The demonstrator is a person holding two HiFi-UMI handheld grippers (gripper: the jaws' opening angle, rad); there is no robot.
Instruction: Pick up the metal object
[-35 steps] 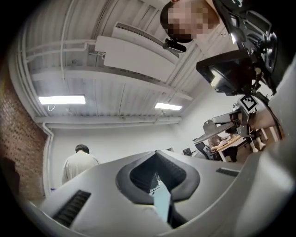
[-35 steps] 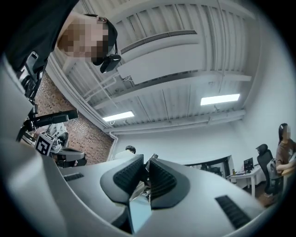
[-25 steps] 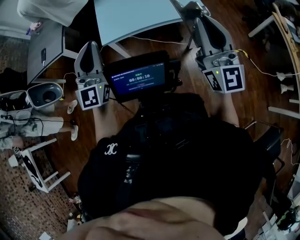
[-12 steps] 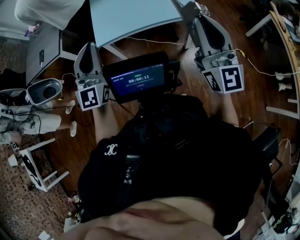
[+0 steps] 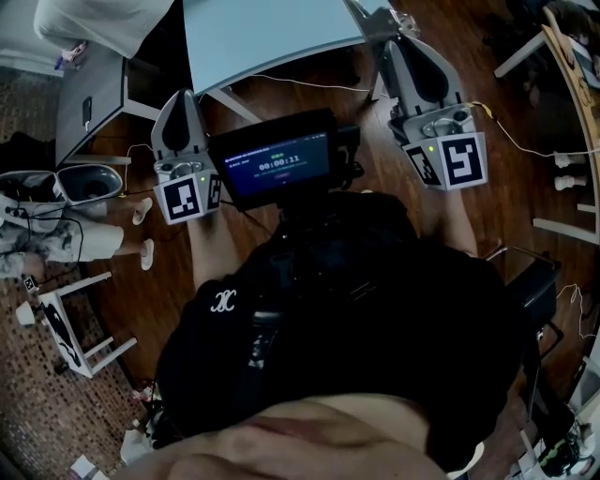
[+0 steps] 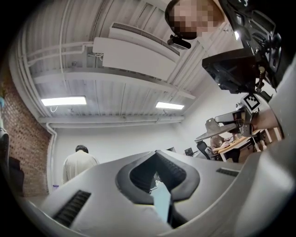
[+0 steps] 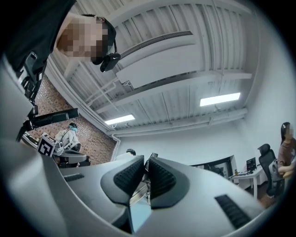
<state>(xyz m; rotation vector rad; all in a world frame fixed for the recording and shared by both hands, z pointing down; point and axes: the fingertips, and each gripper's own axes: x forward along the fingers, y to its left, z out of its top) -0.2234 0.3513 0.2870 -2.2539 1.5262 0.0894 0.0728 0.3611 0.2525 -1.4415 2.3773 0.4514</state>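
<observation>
I hold both grippers in front of my chest, tilted up and pointing toward a light blue table (image 5: 272,33). My right gripper (image 5: 397,36) is at the upper right, near the table's corner. A small shiny metal object (image 5: 403,14) shows at its tip. In the right gripper view a thin silvery strip, the metal object (image 7: 138,192), sits between the nearly closed pads of the right gripper (image 7: 145,162). My left gripper (image 5: 180,97) hangs over the wooden floor, its jaws (image 6: 156,153) meeting at the tips with nothing between them.
A dark screen (image 5: 277,159) with a timer is mounted between the grippers. At the left stand a grey desk (image 5: 89,98), a grey bin (image 5: 89,183) and a white stool (image 5: 75,328). White furniture legs (image 5: 562,225) and a cable (image 5: 525,141) lie at the right.
The head view has shifted slightly, so the floor items at the left drift. Both grippers keep nearly the same pose and the same jaw setting.
</observation>
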